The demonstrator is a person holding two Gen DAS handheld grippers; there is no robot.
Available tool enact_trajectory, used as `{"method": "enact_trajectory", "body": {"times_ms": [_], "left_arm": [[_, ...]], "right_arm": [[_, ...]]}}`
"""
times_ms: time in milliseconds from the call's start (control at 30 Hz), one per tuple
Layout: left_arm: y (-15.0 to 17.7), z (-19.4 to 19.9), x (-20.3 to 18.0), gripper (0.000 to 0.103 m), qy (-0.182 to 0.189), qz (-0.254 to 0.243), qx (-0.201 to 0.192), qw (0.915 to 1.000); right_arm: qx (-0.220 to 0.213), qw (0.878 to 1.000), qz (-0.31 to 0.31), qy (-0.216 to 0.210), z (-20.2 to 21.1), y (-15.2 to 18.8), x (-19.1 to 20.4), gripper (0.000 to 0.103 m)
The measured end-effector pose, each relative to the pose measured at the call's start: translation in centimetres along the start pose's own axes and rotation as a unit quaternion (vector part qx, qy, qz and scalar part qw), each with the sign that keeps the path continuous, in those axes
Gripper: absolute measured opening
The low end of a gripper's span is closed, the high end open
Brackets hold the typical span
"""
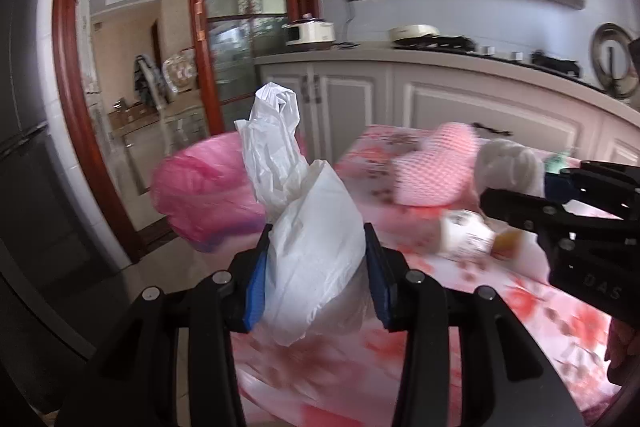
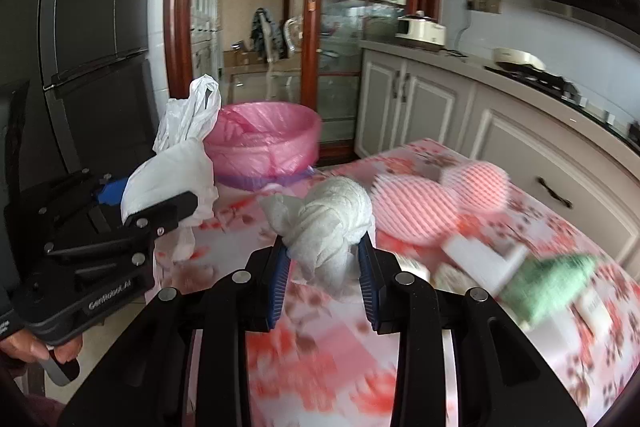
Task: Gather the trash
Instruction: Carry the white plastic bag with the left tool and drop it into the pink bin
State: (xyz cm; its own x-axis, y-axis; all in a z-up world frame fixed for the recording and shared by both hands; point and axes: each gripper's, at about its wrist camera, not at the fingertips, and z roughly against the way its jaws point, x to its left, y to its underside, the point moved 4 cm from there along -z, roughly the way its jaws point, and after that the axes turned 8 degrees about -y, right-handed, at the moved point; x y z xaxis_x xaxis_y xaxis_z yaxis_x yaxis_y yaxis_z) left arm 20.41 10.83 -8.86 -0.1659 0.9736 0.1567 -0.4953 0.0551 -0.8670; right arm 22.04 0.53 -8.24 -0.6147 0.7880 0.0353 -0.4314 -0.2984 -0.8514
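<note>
Left gripper point(image 1: 316, 267) clamps crumpled white plastic bag point(image 1: 304, 223); right gripper point(image 2: 323, 267) clamps wadded white paper towel point(image 2: 336, 223); pink-lined bin point(image 2: 264, 143) ahead.

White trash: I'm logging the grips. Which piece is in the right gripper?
The knotted paper towel wad, clamped by the right gripper; the white plastic bag is in the left gripper.

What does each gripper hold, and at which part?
Left gripper: white plastic bag, lower bunched part. Right gripper: crumpled paper towel, lower end.
</note>
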Motion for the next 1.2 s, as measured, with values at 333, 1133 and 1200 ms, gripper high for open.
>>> {"method": "enact_trajectory", "body": {"times_ms": [333, 1133, 1200], "left_arm": [[-4.0, -8.0, 7.9, 0.044, -0.06, 0.038, 0.035, 0.9969], [-7.2, -19.5, 15.1, 0.073, -0.079, 0.067, 0.06, 0.9929], [-6.9, -18.6, 15.1, 0.073, -0.085, 0.072, 0.057, 0.9922]], "right_arm": [[0.021, 0.997, 0.012, -0.068, -8.8, -6.5, 0.4, 0.032], [0.036, 0.992, -0.022, -0.119, -23.4, -14.7, -1.1, 0.064], [0.03, 0.992, -0.03, -0.115, -22.6, -14.4, -1.6, 0.064]]}}
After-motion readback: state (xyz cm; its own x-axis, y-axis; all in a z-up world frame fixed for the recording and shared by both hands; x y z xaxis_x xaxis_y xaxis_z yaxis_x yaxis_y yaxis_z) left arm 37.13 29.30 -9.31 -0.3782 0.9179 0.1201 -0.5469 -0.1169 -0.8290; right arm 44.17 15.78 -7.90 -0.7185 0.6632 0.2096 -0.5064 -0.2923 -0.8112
